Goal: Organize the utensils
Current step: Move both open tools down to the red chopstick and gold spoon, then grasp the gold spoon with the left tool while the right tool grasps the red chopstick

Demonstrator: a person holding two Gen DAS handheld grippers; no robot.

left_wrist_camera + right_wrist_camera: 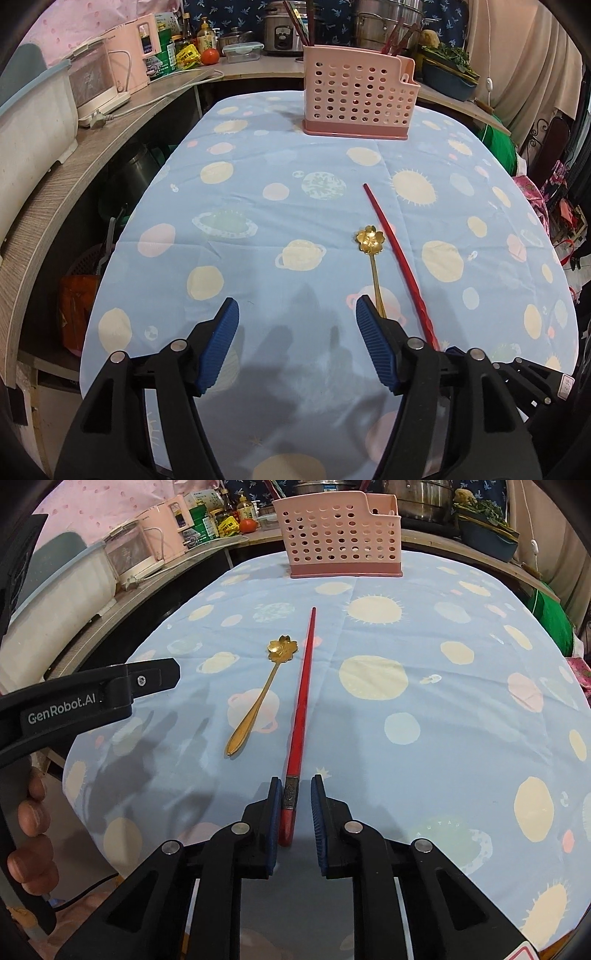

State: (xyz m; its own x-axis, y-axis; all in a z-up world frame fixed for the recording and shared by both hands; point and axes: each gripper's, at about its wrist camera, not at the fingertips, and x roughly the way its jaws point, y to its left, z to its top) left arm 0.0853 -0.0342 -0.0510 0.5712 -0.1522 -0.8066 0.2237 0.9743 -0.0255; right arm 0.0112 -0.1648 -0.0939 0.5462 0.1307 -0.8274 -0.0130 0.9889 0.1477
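We see a slim red chopstick (pixel 301 705) with a metal band, flanked by the right hand-held gripper (pixel 295 786), pads narrowly apart; left hand-held gripper (pixel 297 314) spread wide.

Red chopstick (pixel 303 698): long, slim, lying flat on the desk, thin tip pointing toward the holder, thick end with a grey band nearest. Gold spoon (pixel 258 698): flower-shaped bowl, slender handle, lying flat just left of the chopstick, angled, bowl end nearer the chopstick, not touching. Pink holder (pixel 340 539): perforated plastic, upright at the desk's far side, well apart from both.
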